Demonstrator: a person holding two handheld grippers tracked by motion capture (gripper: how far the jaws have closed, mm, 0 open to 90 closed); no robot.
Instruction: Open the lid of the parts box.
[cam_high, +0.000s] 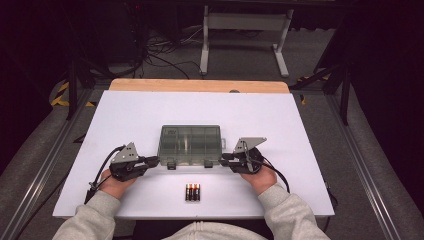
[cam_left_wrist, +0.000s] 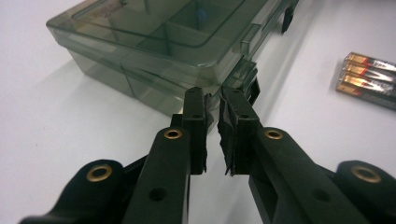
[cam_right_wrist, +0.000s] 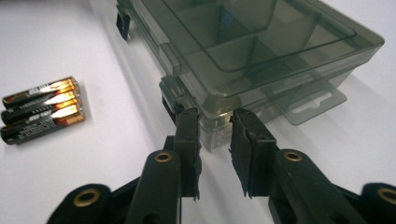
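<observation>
A closed, smoky translucent compartment box (cam_high: 190, 142) lies mid-table on the white board, two dark latches on its front. My left gripper (cam_high: 155, 161) sits level at its front left corner. In the left gripper view the box (cam_left_wrist: 154, 42) is just past that gripper (cam_left_wrist: 212, 95), whose jaws leave only a narrow slit with nothing in it. My right gripper (cam_high: 223, 161) meets the front right corner. In the right gripper view the box (cam_right_wrist: 261, 46) corner shows in that gripper's (cam_right_wrist: 217, 116) wider gap, the pads not pressing it. Three batteries (cam_high: 193, 192) lie side by side in front.
The white board (cam_high: 125, 115) covers a wooden table whose back edge (cam_high: 200, 86) shows beyond it. The batteries (cam_left_wrist: 369, 79) (cam_right_wrist: 42, 109) lie between my two hands. Cables and a white stand's legs (cam_high: 245, 30) are on the floor beyond the table.
</observation>
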